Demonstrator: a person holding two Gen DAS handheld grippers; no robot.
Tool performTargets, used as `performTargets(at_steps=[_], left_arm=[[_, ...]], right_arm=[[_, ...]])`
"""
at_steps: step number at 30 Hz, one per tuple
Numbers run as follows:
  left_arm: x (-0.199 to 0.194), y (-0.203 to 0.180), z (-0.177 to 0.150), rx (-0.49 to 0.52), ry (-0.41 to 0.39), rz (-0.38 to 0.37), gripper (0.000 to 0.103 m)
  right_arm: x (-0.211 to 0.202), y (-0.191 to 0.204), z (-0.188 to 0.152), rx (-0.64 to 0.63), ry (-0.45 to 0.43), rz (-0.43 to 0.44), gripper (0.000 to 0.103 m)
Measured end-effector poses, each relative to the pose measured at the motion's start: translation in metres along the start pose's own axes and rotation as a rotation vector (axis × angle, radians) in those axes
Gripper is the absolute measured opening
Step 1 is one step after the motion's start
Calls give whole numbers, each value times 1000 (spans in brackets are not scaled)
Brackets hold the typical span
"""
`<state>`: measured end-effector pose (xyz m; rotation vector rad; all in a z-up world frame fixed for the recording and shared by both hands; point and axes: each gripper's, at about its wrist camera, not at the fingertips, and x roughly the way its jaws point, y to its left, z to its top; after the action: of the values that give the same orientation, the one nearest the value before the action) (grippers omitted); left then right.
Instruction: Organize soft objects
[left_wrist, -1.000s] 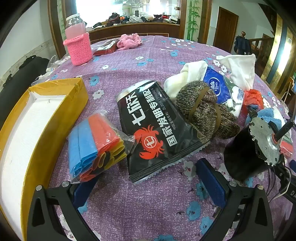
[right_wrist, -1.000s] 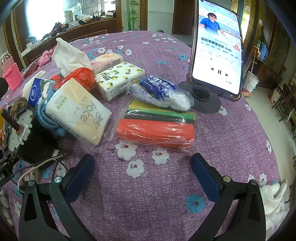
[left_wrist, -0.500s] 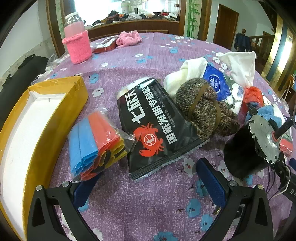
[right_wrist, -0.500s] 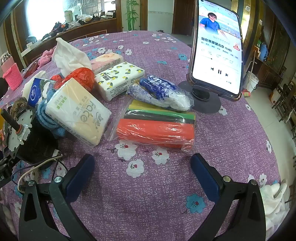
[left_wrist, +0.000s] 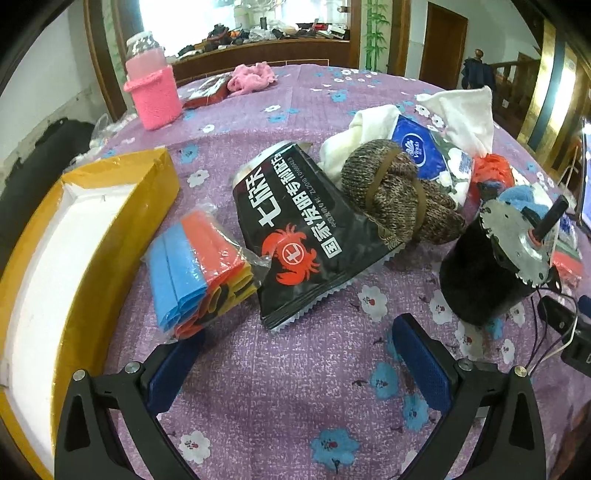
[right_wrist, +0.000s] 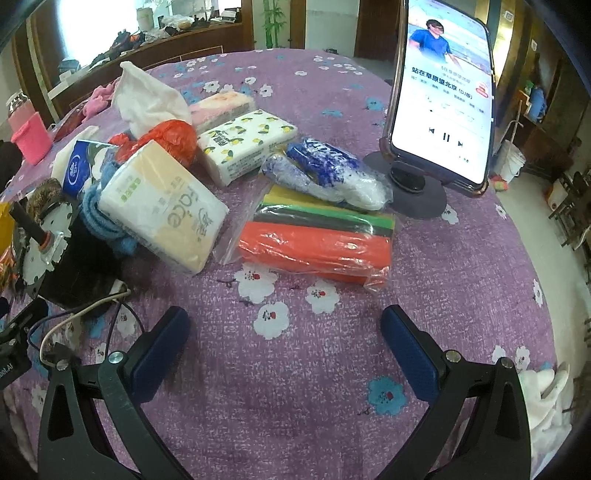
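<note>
My left gripper is open and empty above the purple cloth, just short of a black crab-print packet. A bag of blue, orange and yellow folded pieces lies by its left finger. A brown knit bundle and a blue tissue pack lie behind. A yellow box with white inside stands at left. My right gripper is open and empty, in front of a bag of orange, black, green strips. A "face" tissue pack, a lemon-print pack and blue-white gloves lie beyond.
A black motor with a metal plate and wires stands right of my left gripper; it shows at left in the right wrist view. A phone on a stand is at back right. A pink knit holder with a bottle stands far left.
My left gripper has eased back and tilted slightly, so the objects sit a little farther up the view. The right gripper has not moved.
</note>
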<state>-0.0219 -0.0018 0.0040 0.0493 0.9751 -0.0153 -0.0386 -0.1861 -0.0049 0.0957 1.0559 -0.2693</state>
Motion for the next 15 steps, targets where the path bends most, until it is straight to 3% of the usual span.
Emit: performTargets(at_steps=[4, 6, 7, 11, 13, 15], left_arm=[[2, 4, 2, -5, 30, -61, 99], [-8, 10, -1, -4, 18, -89, 73], [-21, 17, -3, -14, 7, -151, 72], [-69, 55, -11, -54, -96, -221, 74], [-91, 79, -17, -73, -152, -216, 78], [-107, 104, -22, -92, -184, -174, 87]], right_arm=[[-2, 2, -4, 1, -1, -7, 103], [-2, 5, -5, -7, 2, -5, 103], [-4, 5, -6, -18, 9, 1, 103], [-19, -1, -14, -31, 30, 6, 103], [-44, -4, -21, -34, -33, 17, 103], [-78, -6, -26, -38, -153, 34, 103]])
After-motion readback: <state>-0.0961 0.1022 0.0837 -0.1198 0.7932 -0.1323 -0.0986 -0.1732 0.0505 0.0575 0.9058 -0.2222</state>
